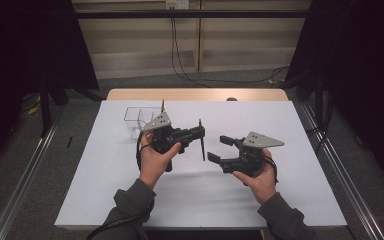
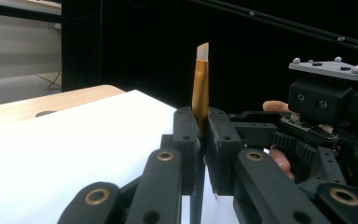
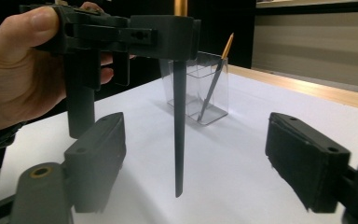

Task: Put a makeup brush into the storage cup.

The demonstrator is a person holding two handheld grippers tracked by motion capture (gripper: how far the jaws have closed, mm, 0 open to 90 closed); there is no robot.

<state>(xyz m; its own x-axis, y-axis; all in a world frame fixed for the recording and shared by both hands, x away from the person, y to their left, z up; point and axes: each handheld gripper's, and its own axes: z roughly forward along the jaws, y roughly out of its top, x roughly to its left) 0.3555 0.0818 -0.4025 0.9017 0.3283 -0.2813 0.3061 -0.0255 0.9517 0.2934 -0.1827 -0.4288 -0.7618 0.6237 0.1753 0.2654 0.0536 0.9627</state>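
Note:
A slim pen (image 1: 202, 146) with a black lower shaft and a gold upper part (image 2: 200, 88) hangs upright above the white sheet, tip down. My left gripper (image 1: 200, 132) is shut on it near its middle, and in the left gripper view the jaws (image 2: 204, 126) pinch the gold part. My right gripper (image 1: 219, 149) is open just right of the pen, its two pads (image 3: 98, 154) spread on either side of the black shaft (image 3: 179, 140) without touching it. A clear square holder (image 1: 139, 120) stands behind, with a second pen (image 3: 215, 77) leaning inside it.
A white sheet (image 1: 280, 190) covers most of the wooden table (image 1: 195, 94). The clear holder (image 3: 200, 100) is the only thing standing on it, at the back left. Metal rails run along both sides of the table, and cables lie on the floor behind.

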